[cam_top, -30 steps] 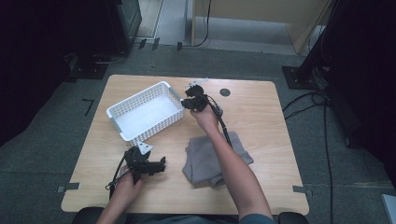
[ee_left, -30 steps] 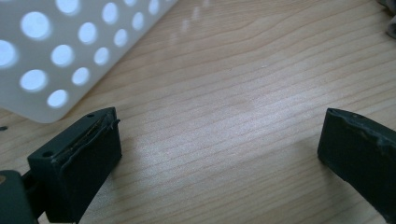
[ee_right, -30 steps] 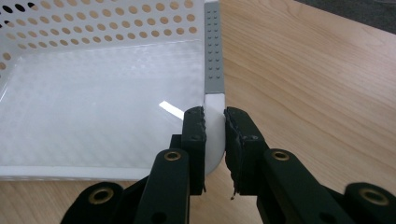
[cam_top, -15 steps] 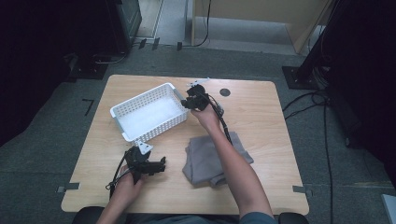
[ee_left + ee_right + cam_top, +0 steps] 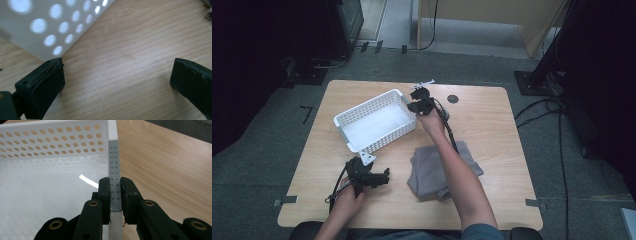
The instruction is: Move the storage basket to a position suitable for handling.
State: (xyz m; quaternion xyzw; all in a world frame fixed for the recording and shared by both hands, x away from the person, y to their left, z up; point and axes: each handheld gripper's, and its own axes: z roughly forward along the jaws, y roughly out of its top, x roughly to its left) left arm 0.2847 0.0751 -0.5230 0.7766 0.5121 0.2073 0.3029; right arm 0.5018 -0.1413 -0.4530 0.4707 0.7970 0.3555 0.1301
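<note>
White perforated basket (image 5: 374,122) sits at the far left-centre of the wooden table (image 5: 492,125), its right wall pinched between the jaws of the right gripper (image 5: 115,192), which have just been closing on it. Near the table's front edge, the left gripper (image 5: 117,77) rests with jaws wide apart over bare wood, beside a folded grey cloth (image 5: 432,167).

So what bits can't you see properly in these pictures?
- Folded grey cloth: high view, its middle is hidden under the person's right forearm.
- White basket: left gripper view, blurred because it is so close, and cut off by the top edge.
- Basket's near end: right gripper view, hidden behind the right gripper, which clamps the rim.
- Small dark disc: high view, too small to identify.
</note>
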